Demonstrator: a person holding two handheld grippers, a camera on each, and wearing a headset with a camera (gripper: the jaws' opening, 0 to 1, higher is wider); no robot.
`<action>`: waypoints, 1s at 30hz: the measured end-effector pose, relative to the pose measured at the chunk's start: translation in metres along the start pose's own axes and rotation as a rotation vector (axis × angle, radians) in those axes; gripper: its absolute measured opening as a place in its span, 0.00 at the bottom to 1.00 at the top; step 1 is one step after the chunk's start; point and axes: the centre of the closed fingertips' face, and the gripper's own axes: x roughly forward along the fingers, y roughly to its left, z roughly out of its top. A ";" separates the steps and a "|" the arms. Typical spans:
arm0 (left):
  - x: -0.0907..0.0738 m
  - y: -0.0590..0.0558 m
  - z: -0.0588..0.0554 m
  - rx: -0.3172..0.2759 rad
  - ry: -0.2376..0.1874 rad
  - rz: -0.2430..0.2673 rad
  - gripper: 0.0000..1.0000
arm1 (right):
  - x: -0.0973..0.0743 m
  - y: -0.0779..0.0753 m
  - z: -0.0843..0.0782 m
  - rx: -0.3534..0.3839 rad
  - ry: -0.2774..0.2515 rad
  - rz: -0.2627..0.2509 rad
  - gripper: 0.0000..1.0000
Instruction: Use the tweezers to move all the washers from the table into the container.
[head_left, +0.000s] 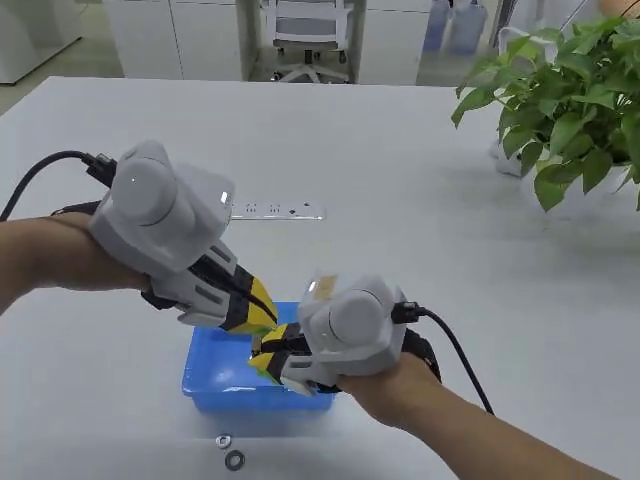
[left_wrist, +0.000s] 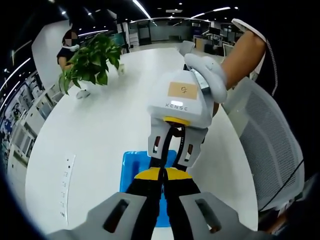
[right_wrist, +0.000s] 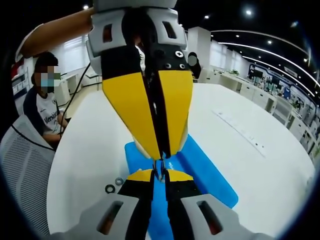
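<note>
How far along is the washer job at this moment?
Done: cannot tell; the inside of the blue container is mostly hidden by the grippers. In hand: the left gripper and right gripper meet tip to tip above it, jaws together; any tweezers are too small to make out. Left: a first washer and a second washer lie on the table beside the container.

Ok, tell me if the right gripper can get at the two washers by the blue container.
Probably yes: the washers lie on bare table beside the blue container, uncovered, and the right gripper hangs close above the container.
</note>
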 end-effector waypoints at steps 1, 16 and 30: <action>0.001 0.000 -0.001 -0.001 0.001 -0.003 0.05 | 0.001 0.000 -0.001 0.003 0.003 0.002 0.10; 0.012 0.008 -0.010 -0.018 0.000 -0.027 0.05 | 0.007 -0.007 -0.016 0.023 0.038 0.016 0.10; 0.017 0.011 -0.015 -0.038 0.000 -0.042 0.05 | 0.010 -0.010 -0.023 0.043 0.058 0.029 0.10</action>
